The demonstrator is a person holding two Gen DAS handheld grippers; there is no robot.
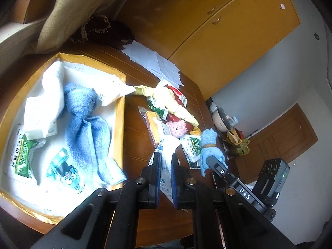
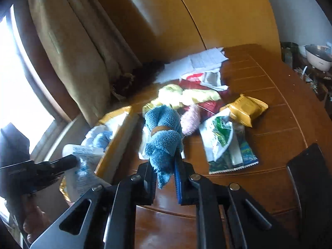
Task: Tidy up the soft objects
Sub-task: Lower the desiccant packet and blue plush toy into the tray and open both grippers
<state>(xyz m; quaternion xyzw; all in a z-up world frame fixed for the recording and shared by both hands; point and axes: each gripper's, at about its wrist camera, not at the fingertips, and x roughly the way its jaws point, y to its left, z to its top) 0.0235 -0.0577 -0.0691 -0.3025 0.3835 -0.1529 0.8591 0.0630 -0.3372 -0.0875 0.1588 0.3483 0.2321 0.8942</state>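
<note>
My left gripper [image 1: 166, 161] is shut on a white plastic packet [image 1: 167, 151] and holds it above the table beside the box; it also shows in the right wrist view [image 2: 83, 166]. My right gripper [image 2: 165, 166] is shut on a small blue towel bundle [image 2: 162, 132] tied with a tan band, lifted over the table; the bundle also shows in the left wrist view [image 1: 209, 145]. A yellow-rimmed box [image 1: 120, 112] at the left holds a larger blue towel [image 1: 87, 124], a white cloth [image 1: 51, 87] and packets. A yellow cloth [image 1: 172, 101] and a pink plush [image 1: 177, 127] lie on the table.
Snack packets lie on the brown wooden table [image 2: 269, 145]: a gold one [image 2: 244, 109] and green-white ones [image 2: 224, 139]. White papers [image 1: 153, 62] and a dark woven item [image 1: 103, 31] sit at the far side. A curtain [image 2: 68, 47], wardrobe and cluttered side surface surround it.
</note>
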